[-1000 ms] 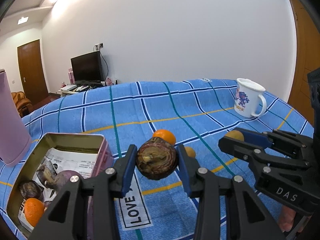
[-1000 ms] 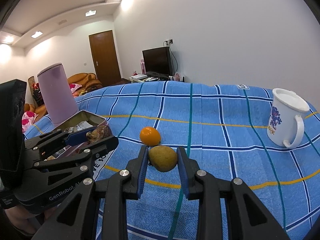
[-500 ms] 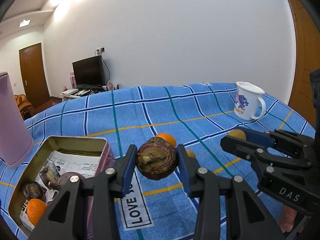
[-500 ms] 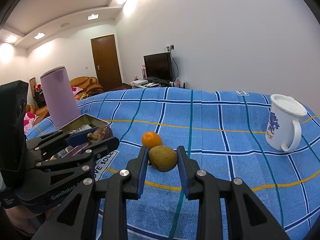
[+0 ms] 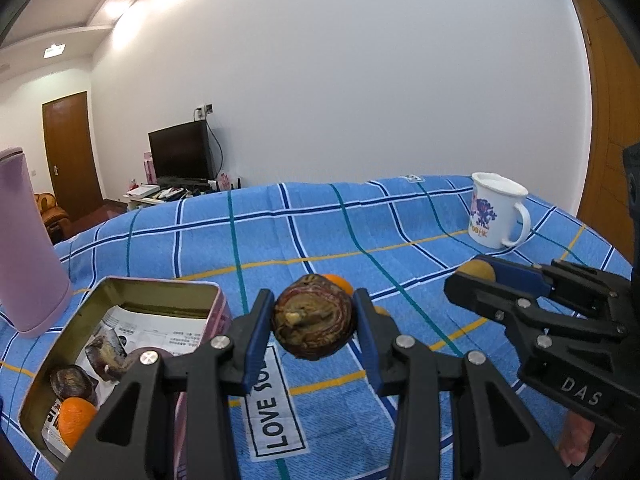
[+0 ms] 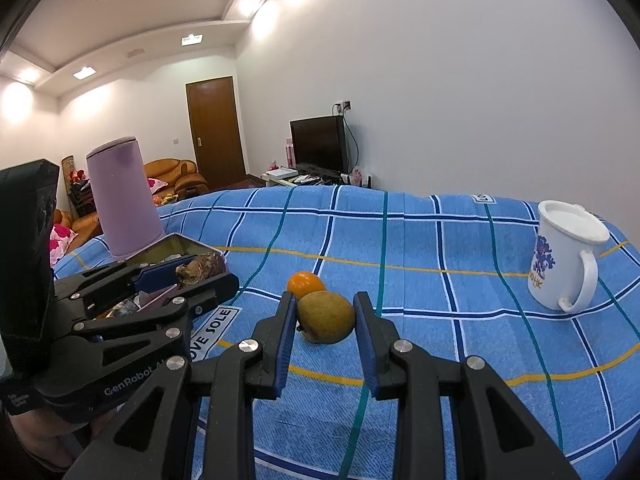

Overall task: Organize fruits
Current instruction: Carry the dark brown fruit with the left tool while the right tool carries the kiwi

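The left claw (image 5: 314, 326) is closed on a wrinkled dark purple fruit (image 5: 313, 317), probably a passion fruit, and holds it in the air above the blue checked cloth (image 5: 344, 240). I judge it is on its way to the open tin box (image 5: 120, 312), which stands just left of this claw and below it and already contains an orange (image 5: 76, 420) and some dark fruits on printed paper. The right claw (image 6: 325, 322) is closed on a yellow-brown fruit (image 6: 326, 316); whether it is already lifted off the cloth I cannot tell. Just behind it, a small orange (image 6: 306, 283) lies on the cloth, not yet collected. Farther to the right stands a white mug (image 6: 568, 256), and far to the left a lilac container (image 6: 120, 196), behind the tin.
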